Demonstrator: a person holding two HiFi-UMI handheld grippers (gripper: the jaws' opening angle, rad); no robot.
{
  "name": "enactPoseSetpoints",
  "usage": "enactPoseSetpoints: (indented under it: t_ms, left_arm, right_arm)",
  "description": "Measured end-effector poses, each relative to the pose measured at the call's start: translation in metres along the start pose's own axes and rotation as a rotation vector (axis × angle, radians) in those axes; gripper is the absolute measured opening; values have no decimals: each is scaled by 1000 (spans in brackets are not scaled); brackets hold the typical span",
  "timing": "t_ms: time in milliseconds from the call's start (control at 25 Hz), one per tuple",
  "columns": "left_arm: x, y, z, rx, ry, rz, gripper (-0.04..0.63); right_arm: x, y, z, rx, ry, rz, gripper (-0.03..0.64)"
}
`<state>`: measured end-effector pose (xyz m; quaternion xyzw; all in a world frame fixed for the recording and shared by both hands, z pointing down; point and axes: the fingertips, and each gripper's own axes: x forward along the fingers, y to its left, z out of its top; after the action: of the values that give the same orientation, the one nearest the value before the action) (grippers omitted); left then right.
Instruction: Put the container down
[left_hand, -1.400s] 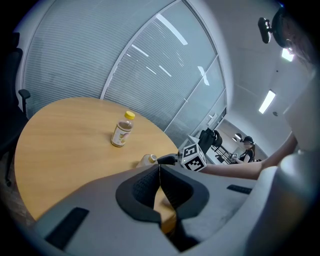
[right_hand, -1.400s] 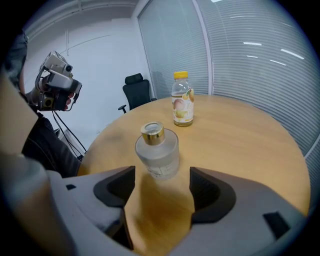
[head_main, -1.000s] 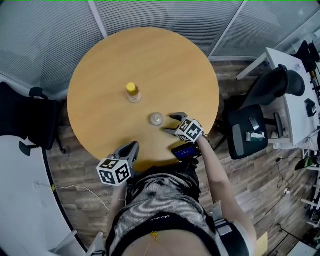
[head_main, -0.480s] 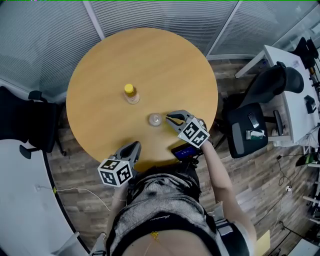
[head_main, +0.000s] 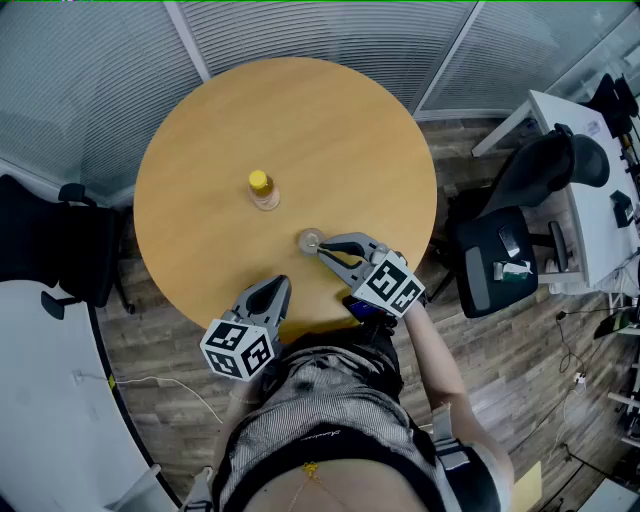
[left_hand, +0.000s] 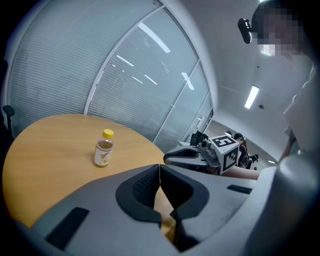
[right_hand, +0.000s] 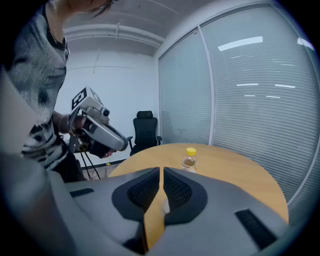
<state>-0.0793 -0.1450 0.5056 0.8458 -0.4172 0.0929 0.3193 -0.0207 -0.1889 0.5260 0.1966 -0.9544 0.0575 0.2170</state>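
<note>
**A:** Where is the container?

**B:** We find the container (head_main: 311, 239) sitting on the table (head_main: 220, 150), toward the near edge and well apart from the bottle (head_main: 263, 189). It appears to rest on the wood, so we judge the setting-down done or all but done.

**A:** And the grippers?

**B:** The right gripper (head_main: 323, 249) has its jaws pressed together, with the tips at the container's near side, touching it or just beside it. We cannot tell whether a thin piece of rim is pinched. Its own view shows only a pale sliver low in the gap. The left gripper (head_main: 276, 290) is also closed, on nothing, over the table's near edge.

**A:** What is left?

**B:** In our judgement, only to confirm the container is free and to draw the right gripper clear without tipping it.
</note>
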Motion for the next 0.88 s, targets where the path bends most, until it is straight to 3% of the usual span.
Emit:
enactPoseSetpoints:
  t_ms: [400,880]
  left_arm:
    - [-6,-20,39,125,-137,-31,21]
    - [-5,-28,45,158,-163,-42,21]
  right_arm:
    - [-17,26,47,18,-100,16,36]
    - [-29,36,63,23,-145,30,28]
